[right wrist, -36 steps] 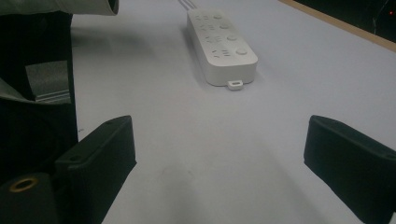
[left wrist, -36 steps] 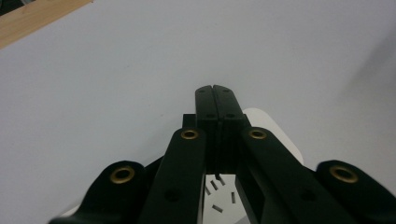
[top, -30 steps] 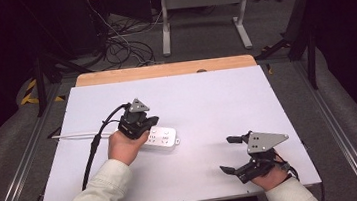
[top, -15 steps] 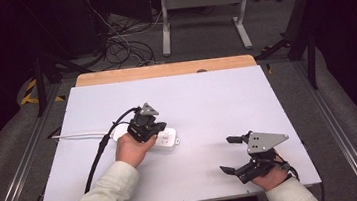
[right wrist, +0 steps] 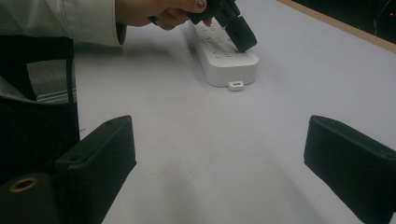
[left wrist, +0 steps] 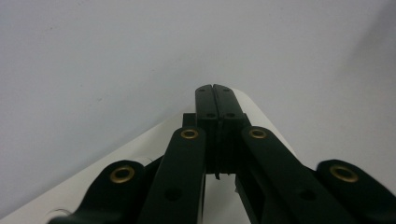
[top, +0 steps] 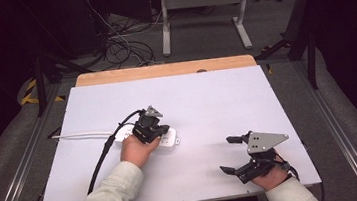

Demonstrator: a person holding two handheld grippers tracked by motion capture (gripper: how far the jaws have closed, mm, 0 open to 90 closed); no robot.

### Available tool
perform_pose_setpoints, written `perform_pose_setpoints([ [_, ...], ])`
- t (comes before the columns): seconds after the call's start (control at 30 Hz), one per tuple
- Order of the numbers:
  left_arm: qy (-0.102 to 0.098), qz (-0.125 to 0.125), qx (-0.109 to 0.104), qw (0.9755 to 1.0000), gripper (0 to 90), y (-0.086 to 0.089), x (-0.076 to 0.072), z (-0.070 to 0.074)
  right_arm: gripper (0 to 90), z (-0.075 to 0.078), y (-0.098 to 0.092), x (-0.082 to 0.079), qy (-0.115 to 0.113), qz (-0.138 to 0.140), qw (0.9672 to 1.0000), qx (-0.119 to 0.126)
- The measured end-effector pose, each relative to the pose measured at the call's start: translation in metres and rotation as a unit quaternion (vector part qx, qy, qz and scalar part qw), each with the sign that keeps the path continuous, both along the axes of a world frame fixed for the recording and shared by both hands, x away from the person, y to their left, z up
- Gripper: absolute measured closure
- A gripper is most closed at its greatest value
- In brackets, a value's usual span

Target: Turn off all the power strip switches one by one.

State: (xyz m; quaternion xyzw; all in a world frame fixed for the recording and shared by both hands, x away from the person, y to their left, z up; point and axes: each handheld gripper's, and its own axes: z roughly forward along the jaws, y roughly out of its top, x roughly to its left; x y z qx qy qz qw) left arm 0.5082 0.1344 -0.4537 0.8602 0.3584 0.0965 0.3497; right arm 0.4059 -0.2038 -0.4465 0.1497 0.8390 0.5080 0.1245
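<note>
Broadly: white table (top: 206, 97) bare apart from white power strip (top: 169, 137), which lay left of centre, cord (top: 77, 137) trailing left.

Left gripper (top: 150, 128) was over strip, jaws pressed fully together, nothing between them, tips angled down onto strip's top face near its end. Right gripper (top: 230, 154) sat well apart near front right edge, jaws wide, empty.

Risk, as judgement: closed tips pushing on light strip could skid it sideways or slip off edge, since nothing pinned it.
</note>
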Motion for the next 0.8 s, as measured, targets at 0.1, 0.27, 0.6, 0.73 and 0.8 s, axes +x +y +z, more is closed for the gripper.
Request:
perform_pose_setpoints([
  [0.1, -0.005, 0.0, 0.014, 0.9999, 90.0, 0.0005, -0.0005, -0.0003, 9.2, 0.0002, -0.0003, -0.0002, 0.0, 0.0, 1.0, 0.0],
  [0.27, -0.003, 0.002, -0.005, 1.0, 90.0, 0.0052, 0.0006, -0.0031, 9.2, -0.0001, 0.0003, -0.0003, 0.0, 0.0, 1.0, -0.001],
  [0.6, -0.012, 0.004, -0.017, 0.9998, 90.0, 0.0073, -0.0017, -0.0061, 9.2, -0.0004, 0.0006, 0.0001, 0.0, 0.001, 1.0, -0.003],
  [0.73, -0.018, 0.004, -0.02, 0.9996, 90.0, 0.0079, -0.0025, -0.0073, 9.2, -0.0006, 0.0009, 0.0, 0.0, 0.0, 1.0, -0.003],
  [0.8, -0.018, 0.003, -0.02, 0.9996, 90.0, 0.0071, -0.0026, -0.0074, 9.2, -0.0006, 0.0008, 0.0001, 0.0, 0.001, 1.0, -0.003],
])
